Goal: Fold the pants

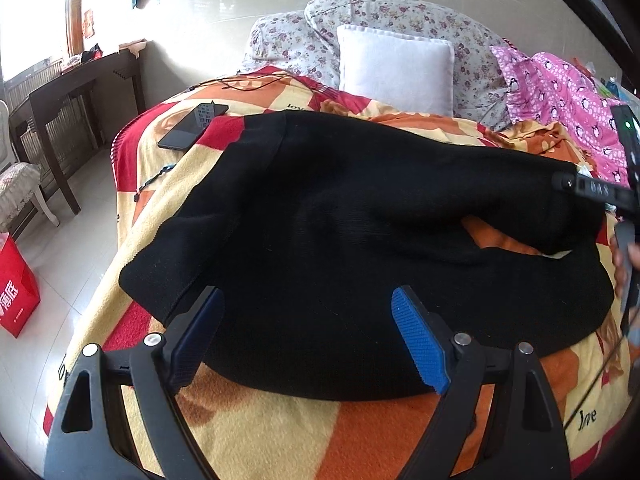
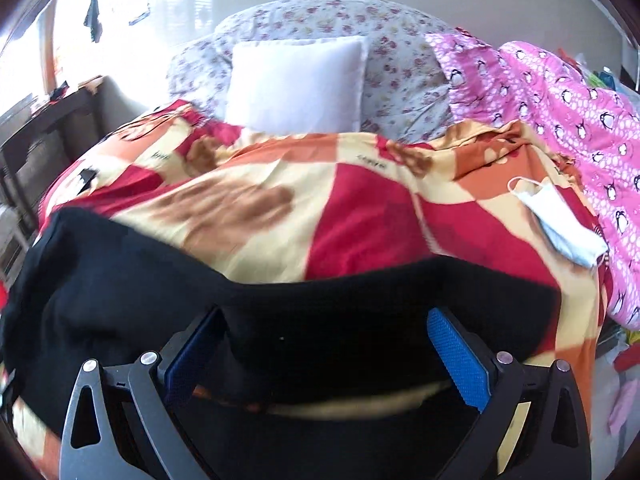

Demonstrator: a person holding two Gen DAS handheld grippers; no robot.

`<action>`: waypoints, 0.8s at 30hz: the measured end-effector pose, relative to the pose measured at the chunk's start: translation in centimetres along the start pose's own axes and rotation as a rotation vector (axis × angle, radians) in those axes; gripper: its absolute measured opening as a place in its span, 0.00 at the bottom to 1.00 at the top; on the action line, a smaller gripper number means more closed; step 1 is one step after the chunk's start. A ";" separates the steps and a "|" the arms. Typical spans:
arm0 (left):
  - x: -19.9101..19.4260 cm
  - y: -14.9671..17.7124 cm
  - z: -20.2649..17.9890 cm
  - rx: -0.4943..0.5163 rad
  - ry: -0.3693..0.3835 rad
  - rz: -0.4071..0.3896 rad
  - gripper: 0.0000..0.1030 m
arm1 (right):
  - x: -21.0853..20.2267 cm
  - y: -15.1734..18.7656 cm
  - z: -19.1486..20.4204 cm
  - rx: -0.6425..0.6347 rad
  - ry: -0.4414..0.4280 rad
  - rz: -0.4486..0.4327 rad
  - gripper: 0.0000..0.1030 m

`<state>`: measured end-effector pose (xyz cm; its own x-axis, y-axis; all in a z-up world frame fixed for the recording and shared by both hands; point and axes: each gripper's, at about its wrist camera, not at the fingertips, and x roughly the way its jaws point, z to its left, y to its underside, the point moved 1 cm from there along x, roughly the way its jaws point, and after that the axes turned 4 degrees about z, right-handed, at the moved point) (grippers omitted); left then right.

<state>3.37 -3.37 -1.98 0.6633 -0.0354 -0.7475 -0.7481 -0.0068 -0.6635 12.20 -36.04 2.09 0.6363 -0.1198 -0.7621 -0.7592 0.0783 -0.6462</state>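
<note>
Black pants (image 1: pixel 360 232) lie across a bed blanket (image 1: pixel 256 432) of orange, red and yellow, one leg folded over toward the right. My left gripper (image 1: pixel 308 300) is open and hovers over the near edge of the pants, its blue-padded fingers (image 1: pixel 420 344) wide apart. At the right edge of the left wrist view my right gripper (image 1: pixel 588 190) sits at the far end of the folded leg, with a person's hand behind it. In the blurred right wrist view my right gripper (image 2: pixel 326 316) is open, and black pants (image 2: pixel 320 320) fabric lies between its spread fingers.
A dark phone (image 1: pixel 194 126) and a thin cable lie on the blanket's far left. A white pillow (image 1: pixel 394 68), floral bedding and a pink penguin quilt (image 1: pixel 560 92) fill the head of the bed. A face mask (image 2: pixel 560 220) lies right. A red bag (image 1: pixel 16 292) stands on the floor beside a dark table (image 1: pixel 72 92).
</note>
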 end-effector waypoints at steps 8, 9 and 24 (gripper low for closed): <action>0.1 0.0 0.1 -0.008 0.000 0.007 0.84 | 0.5 -1.9 -2.2 0.023 0.025 0.008 0.98; 0.0 0.1 0.1 -0.009 0.002 0.007 0.84 | 0.4 -1.9 -2.3 0.023 0.023 0.009 0.98; -0.8 0.8 0.8 -0.031 0.005 0.013 0.84 | -6.5 4.3 -5.3 0.046 -0.023 -0.005 0.99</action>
<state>2.21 -2.51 -1.92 0.6532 -0.0411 -0.7560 -0.7572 -0.0377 -0.6521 4.14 -40.17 4.49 0.6434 -0.0975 -0.7593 -0.7491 0.1237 -0.6508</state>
